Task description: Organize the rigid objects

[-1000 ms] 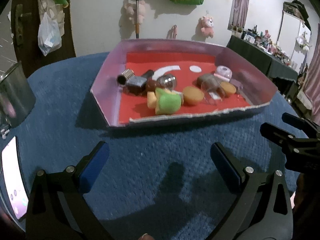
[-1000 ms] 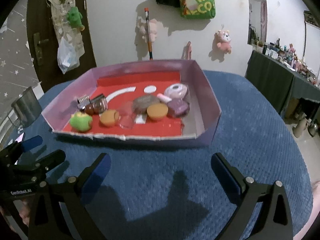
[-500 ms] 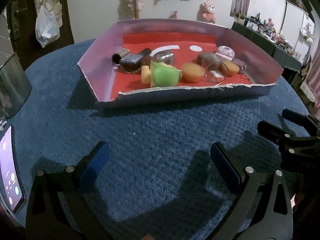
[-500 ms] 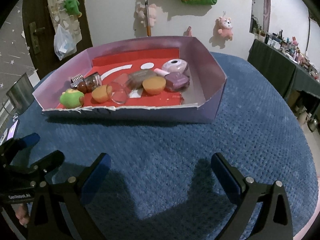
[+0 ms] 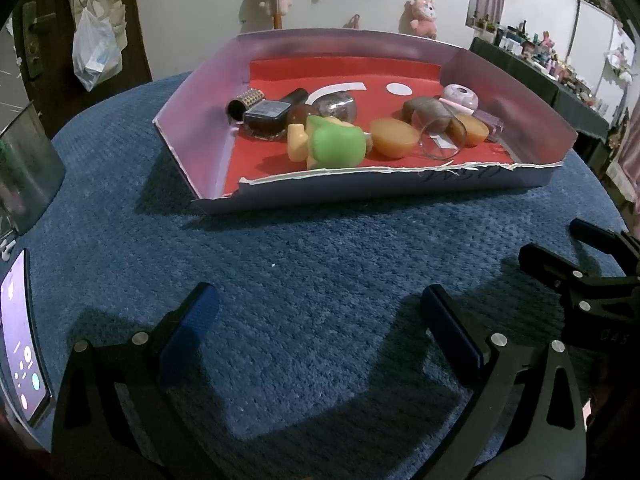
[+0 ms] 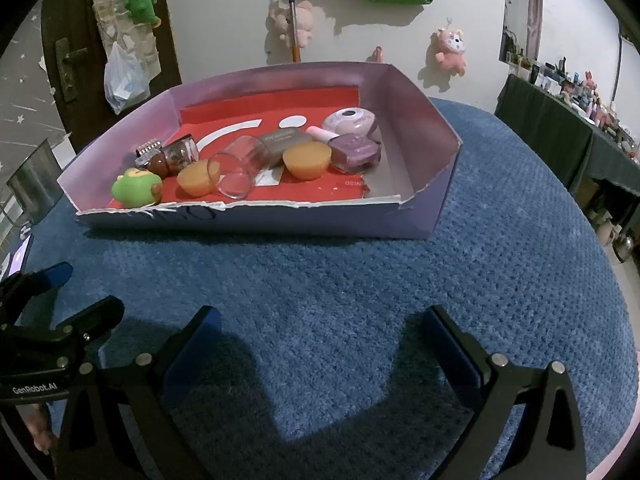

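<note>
Both jaws stand wide apart and hold nothing: I see the left gripper [image 5: 318, 314] and right gripper [image 6: 322, 334] low over the blue cloth [image 6: 360, 280], short of the box. My view of the dark items at the left end is poor. Inside the purple box [image 6: 416, 120], on its red floor, lie a green toy [image 5: 336, 146], two orange cups [image 6: 306, 160], a clear cup [image 6: 236, 168] on its side and a purple bottle [image 6: 354, 152]. A phone [image 5: 20, 336] is cut off at the left edge.
</note>
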